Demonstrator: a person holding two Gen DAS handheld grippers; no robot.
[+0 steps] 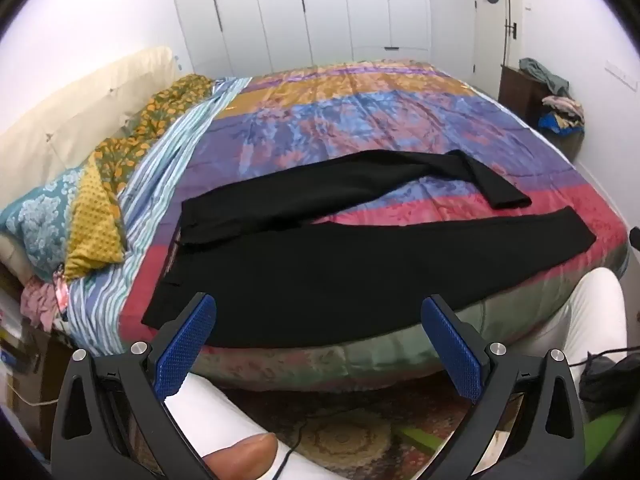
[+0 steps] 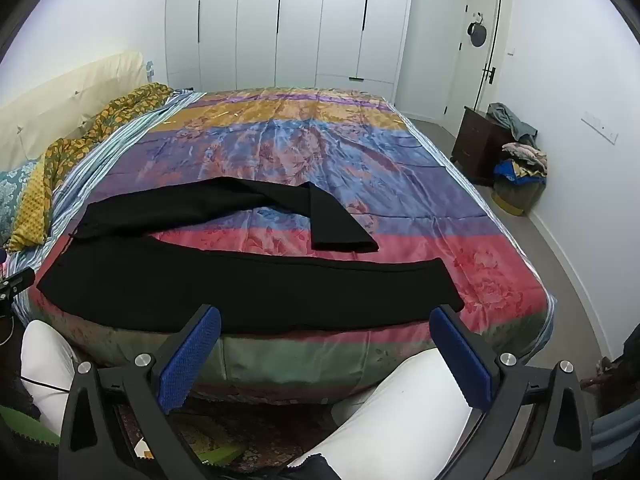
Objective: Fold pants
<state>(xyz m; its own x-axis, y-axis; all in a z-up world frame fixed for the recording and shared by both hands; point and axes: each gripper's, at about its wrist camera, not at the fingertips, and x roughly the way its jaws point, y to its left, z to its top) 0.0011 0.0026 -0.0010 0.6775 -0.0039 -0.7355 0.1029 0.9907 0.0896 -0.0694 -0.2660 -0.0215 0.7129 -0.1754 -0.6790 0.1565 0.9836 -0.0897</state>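
The black pants (image 2: 224, 288) lie spread across the near part of the bed (image 2: 400, 152), one leg along its near edge and the other bent farther in, while the left gripper (image 1: 318, 344) and right gripper (image 2: 326, 354) hang before that edge, both wide apart and empty.

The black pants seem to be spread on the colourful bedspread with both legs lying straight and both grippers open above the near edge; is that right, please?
Not quite: only the near leg lies straight. The far leg of the black pants bends toward the near one partway along, as the right wrist view shows. They do lie on the bedspread, with the left gripper and right gripper open.
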